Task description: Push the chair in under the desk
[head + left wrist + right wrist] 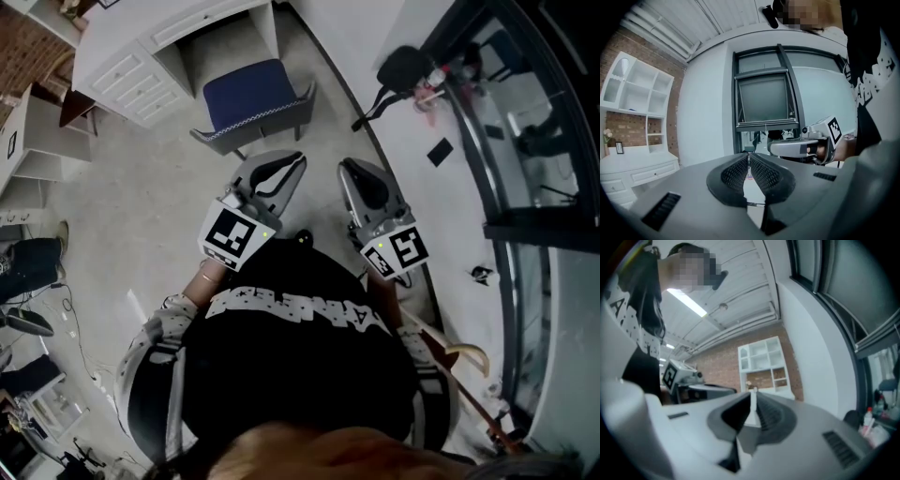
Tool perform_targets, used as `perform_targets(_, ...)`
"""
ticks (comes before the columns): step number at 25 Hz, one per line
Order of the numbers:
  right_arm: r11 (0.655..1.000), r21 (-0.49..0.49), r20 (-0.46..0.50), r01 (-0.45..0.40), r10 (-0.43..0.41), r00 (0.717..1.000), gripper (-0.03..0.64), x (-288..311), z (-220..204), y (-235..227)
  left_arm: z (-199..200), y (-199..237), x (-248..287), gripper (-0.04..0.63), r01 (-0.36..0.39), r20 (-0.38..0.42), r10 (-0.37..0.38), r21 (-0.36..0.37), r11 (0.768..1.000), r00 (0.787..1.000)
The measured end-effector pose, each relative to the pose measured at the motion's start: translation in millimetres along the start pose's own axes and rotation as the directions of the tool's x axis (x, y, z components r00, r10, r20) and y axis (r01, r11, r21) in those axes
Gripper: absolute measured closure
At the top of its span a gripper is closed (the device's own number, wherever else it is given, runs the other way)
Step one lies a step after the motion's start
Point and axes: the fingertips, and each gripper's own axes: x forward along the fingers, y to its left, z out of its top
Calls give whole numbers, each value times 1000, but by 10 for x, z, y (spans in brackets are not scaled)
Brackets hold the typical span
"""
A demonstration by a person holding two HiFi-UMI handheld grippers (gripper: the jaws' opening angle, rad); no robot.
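Observation:
A chair with a dark blue seat and grey frame stands on the floor in front of a white desk, partly pulled out from it. My left gripper is held level just short of the chair's near edge, jaws shut with nothing between them. My right gripper is beside it to the right, also shut and empty. In the left gripper view the shut jaws point across at the right gripper; in the right gripper view the shut jaws point towards the left gripper.
A white shelf unit stands left of the desk. A dark-framed glass wall runs along the right, with a black chair or stand by its foot. Cables and gear lie on the floor at the left.

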Motion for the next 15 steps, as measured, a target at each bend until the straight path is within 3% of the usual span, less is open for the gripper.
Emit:
perform_targets(10,996,8,-50,-85,86,995,583,354,-154,-32,-203,476,-167,560,-142,-25,142,-14,990,990)
perform_targets(15,993,-13,-78,-115,113,991,583,591,-197,-89,-281,820,-241,560,-229,-34,228,-13,973,973)
